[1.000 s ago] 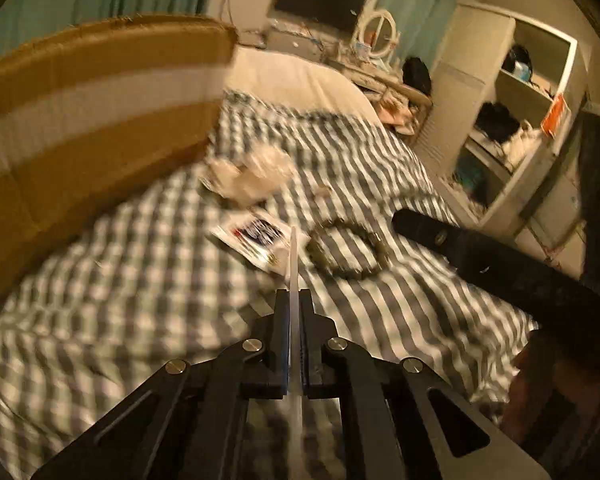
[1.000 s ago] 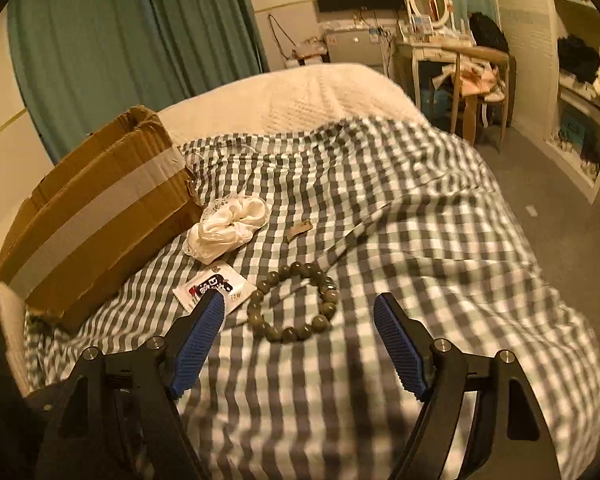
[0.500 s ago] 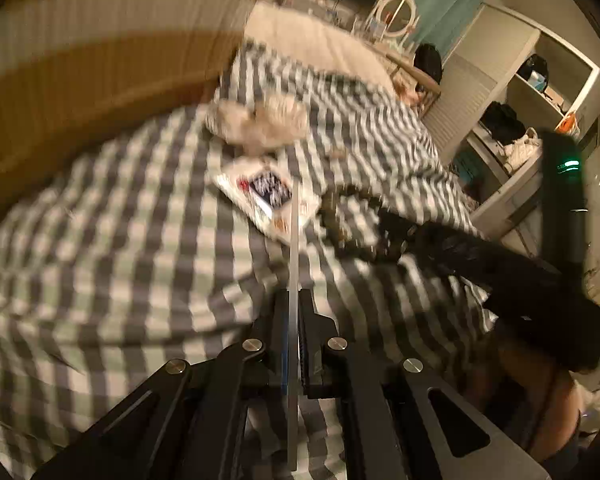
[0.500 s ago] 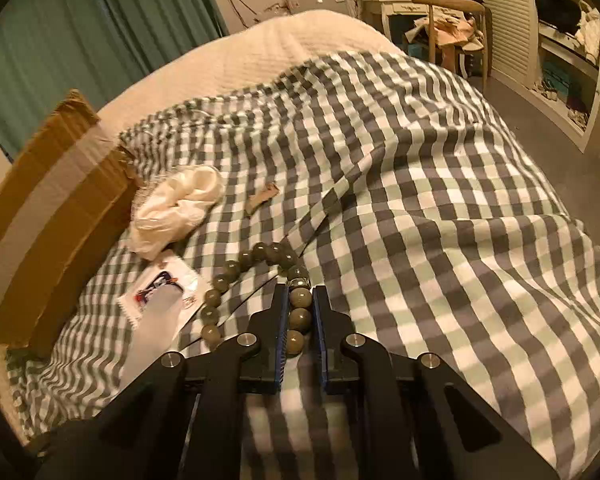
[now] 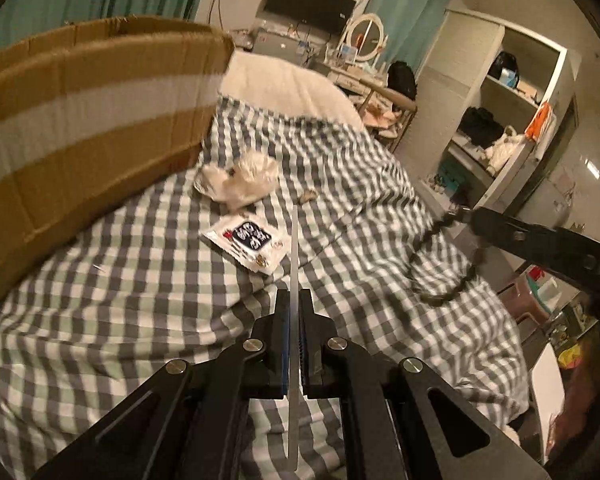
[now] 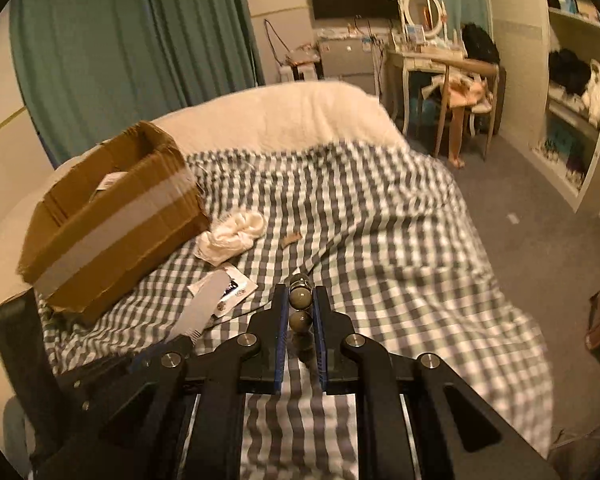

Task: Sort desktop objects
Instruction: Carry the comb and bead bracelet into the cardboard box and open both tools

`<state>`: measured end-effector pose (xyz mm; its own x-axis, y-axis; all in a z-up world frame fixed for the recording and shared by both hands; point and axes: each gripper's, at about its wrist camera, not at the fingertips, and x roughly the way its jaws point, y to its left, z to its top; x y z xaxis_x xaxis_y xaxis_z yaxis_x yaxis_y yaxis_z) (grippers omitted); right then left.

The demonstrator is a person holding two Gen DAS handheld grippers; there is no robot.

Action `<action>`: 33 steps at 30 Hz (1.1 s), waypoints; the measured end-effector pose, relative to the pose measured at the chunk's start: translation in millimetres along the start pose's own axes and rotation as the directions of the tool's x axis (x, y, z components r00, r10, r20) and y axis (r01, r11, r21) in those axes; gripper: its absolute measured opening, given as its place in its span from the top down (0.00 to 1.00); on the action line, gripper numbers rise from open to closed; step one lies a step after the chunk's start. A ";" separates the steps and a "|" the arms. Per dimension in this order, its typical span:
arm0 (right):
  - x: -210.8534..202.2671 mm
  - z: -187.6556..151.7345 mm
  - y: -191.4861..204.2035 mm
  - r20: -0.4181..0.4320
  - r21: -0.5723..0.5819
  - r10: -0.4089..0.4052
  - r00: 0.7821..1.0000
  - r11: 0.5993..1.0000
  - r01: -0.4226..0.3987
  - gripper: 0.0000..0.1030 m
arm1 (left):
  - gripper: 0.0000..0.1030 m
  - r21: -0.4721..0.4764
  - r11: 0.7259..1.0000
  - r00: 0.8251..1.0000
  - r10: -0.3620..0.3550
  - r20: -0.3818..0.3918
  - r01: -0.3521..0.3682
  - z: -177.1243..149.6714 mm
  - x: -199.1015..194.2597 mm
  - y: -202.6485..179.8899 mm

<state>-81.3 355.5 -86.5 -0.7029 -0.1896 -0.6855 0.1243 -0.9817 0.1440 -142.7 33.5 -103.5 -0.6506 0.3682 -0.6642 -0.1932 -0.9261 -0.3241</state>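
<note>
My left gripper (image 5: 295,294) is shut on a thin flat grey strip (image 5: 295,248), seen edge-on; in the right wrist view the strip (image 6: 206,306) shows fine teeth at its held end. My right gripper (image 6: 300,290) is shut on a dark bead bracelet (image 6: 300,299). In the left wrist view the bracelet (image 5: 440,268) dangles in a loop from the right gripper (image 5: 476,220), above the checked bedcover (image 5: 140,280). A printed sachet (image 5: 248,240) and a white bunched cloth (image 5: 244,180) lie on the cover beside an open cardboard box (image 6: 112,220).
A small brown scrap (image 6: 291,239) lies past the cloth. The box (image 5: 80,120) stands at the bed's left, with something pale inside. A cream blanket (image 6: 280,116) covers the far end. A chair, a desk and open shelves (image 6: 572,92) are to the right.
My right gripper shut on the bead bracelet and lifted it off the bedcover. My left gripper kept hold of the grey strip while swinging down and back up.
</note>
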 end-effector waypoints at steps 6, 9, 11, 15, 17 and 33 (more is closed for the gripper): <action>-54.6 17.2 22.7 0.056 -0.071 -0.006 0.998 0.997 0.010 0.89 | 0.96 0.018 1.000 0.995 -0.002 0.096 0.000 24.1 -42.6 -4.8; -74.5 34.7 46.6 0.092 -0.115 0.020 0.996 0.993 -0.009 0.89 | 0.96 0.031 0.999 0.985 -0.014 0.170 0.009 46.0 -69.8 -3.8; -83.1 48.5 63.9 0.110 -0.141 0.056 0.992 0.989 -0.040 0.89 | 0.96 0.022 1.000 0.978 -0.018 0.210 0.014 63.3 -85.1 2.2; -90.6 85.7 105.7 0.149 -0.208 0.131 0.980 0.973 -0.099 0.89 | 0.96 -0.026 1.000 0.969 -0.002 0.247 0.009 111.7 -103.3 32.7; -86.9 103.9 124.3 0.162 -0.226 0.163 0.973 0.966 -0.124 0.89 | 0.96 -0.050 0.999 0.962 0.024 0.272 -0.011 135.6 -109.1 51.2; 67.3 158.6 215.3 0.058 -0.199 0.283 0.957 0.943 -0.267 0.67 | 0.77 -0.226 0.969 0.970 0.143 0.195 -0.097 152.2 -62.4 174.3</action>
<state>-212.9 133.9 11.6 -0.6783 -0.4585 -0.5741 0.4442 -0.8783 0.1766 -247.6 -163.4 -16.0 -0.8018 0.2091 -0.5598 0.0418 -0.9149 -0.4016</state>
